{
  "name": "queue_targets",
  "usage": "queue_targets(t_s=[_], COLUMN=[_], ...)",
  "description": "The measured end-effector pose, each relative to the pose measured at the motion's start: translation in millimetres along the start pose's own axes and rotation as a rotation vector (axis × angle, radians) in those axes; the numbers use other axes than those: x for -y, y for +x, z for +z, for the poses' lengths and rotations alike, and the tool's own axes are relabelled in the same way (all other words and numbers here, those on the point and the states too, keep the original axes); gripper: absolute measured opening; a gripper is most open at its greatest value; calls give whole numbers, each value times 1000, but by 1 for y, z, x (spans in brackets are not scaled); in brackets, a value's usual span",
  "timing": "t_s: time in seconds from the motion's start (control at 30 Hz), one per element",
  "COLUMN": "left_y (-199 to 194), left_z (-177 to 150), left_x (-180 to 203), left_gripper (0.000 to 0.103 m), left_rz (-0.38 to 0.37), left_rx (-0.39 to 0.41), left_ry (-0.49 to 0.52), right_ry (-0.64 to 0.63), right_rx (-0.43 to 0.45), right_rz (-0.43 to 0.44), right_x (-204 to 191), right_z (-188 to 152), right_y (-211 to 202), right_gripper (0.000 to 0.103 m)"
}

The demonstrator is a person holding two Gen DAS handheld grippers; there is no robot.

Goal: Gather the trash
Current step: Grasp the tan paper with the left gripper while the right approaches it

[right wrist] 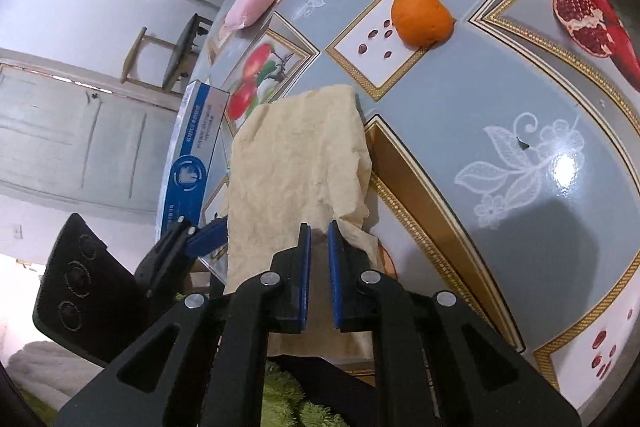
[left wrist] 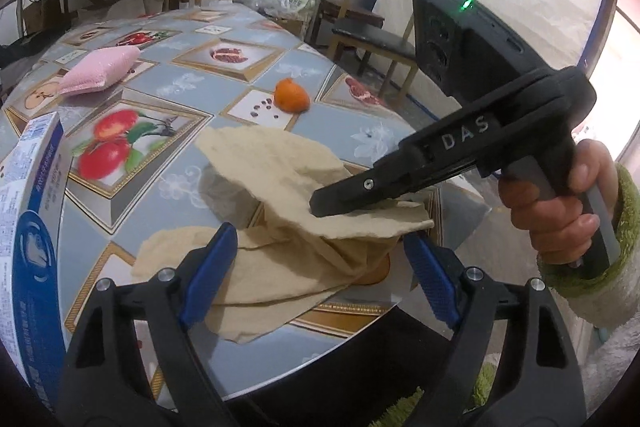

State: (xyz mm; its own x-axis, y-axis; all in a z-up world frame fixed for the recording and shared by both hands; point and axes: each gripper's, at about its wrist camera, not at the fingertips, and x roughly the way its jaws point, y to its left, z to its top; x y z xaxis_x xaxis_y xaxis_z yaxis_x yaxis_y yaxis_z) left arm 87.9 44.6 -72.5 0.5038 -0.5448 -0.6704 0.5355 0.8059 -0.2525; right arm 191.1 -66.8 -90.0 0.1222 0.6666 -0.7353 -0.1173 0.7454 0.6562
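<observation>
table (left wrist: 360, 131): fruit-print cover | on it: orange peel (left wrist: 291, 95); pink pouch (left wrist: 100, 69); beige tissue (left wrist: 256, 267); blue-white box (left wrist: 28, 211)

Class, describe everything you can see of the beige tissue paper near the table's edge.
The beige tissue paper is thin, soft and wrinkled, seemingly several crumpled sheets. Part lies on the glossy fruit-print tablecloth, overhanging the table's near edge; one sheet is lifted, pinched by the right gripper. The left gripper stands open around the lower folds, its pads not pressing. Something orange peeks out beneath.
</observation>
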Motion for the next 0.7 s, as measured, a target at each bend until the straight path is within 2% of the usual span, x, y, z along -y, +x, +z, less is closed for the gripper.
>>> queue_targets(t_s=[0.07, 0.13, 0.23, 0.33, 0.4, 0.57, 0.63, 0.7], left_y=[4, 6, 8, -3, -16, -39, -39, -31], left_z=[1, 1, 2, 3, 4, 9, 13, 16], left_x=[1, 2, 3, 5, 7, 9, 11, 14], left_gripper=[80, 73, 70, 70, 70, 78, 78, 79], left_rz=[13, 17, 26, 47, 54, -26, -59, -62], left_rx=[-14, -23, -30, -12, 28, 102, 108, 95], left_ry=[7, 11, 12, 35, 63, 102, 99, 104], right_ry=[7, 9, 23, 38, 46, 53, 53, 52], right_rx=[-7, -6, -6, -4, -1, 1, 2, 3], right_rz=[24, 39, 64, 88, 105, 128, 132, 134], right_x=[2, 4, 8, 13, 16, 18, 18, 18], right_z=[0, -1, 0, 0, -1, -1, -1, -1], right_y=[1, 0, 1, 1, 2, 3, 3, 3], right_gripper=[9, 9, 9, 7, 7, 7, 7, 7])
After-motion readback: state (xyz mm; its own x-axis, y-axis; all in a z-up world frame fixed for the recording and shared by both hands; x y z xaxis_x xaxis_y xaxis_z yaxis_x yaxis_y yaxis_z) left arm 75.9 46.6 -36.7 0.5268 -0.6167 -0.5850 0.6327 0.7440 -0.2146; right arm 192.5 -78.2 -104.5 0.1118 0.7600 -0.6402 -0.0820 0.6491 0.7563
